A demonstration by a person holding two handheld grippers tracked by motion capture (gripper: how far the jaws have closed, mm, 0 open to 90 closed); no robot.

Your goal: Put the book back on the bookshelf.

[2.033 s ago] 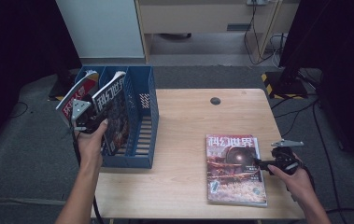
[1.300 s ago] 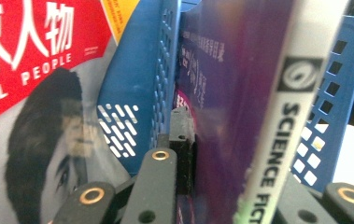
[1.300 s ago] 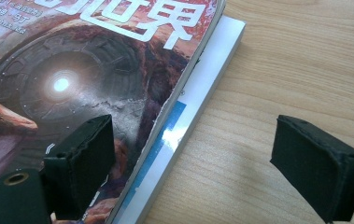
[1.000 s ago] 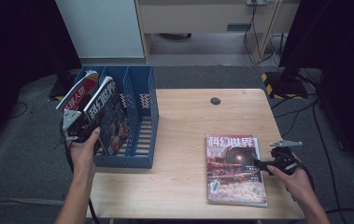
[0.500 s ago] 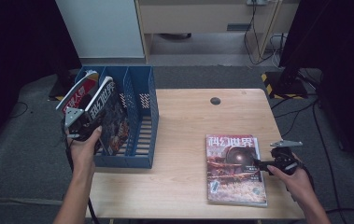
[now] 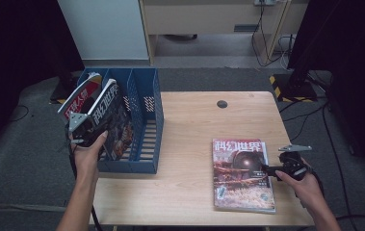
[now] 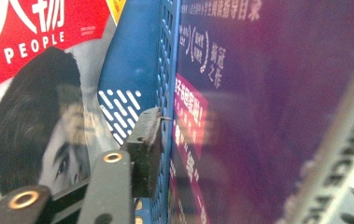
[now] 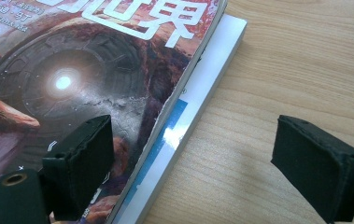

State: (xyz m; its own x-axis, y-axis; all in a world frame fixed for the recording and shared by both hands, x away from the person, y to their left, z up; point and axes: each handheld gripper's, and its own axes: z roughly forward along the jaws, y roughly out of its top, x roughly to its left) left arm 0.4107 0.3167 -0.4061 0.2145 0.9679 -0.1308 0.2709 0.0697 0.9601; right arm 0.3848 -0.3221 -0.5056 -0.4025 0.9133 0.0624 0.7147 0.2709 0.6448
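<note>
Left gripper (image 6: 84,129) at the rack (image 6: 147,139), 9 o'clock on the table (image 6: 189,192); its jaws have just been opening and stand apart beside the dark magazine (image 6: 115,120) upright in the rack. Right gripper (image 6: 271,169), jaws apart, over the stack (image 6: 240,175) at 4 o'clock

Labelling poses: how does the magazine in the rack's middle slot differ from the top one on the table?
The slotted magazine stands on edge, leaning, in the blue rack; the table magazine lies flat, cover up, stacked on another. The left gripper is beside the slotted one; the right gripper straddles the table one's edge. Both share the same white title characters.
</note>
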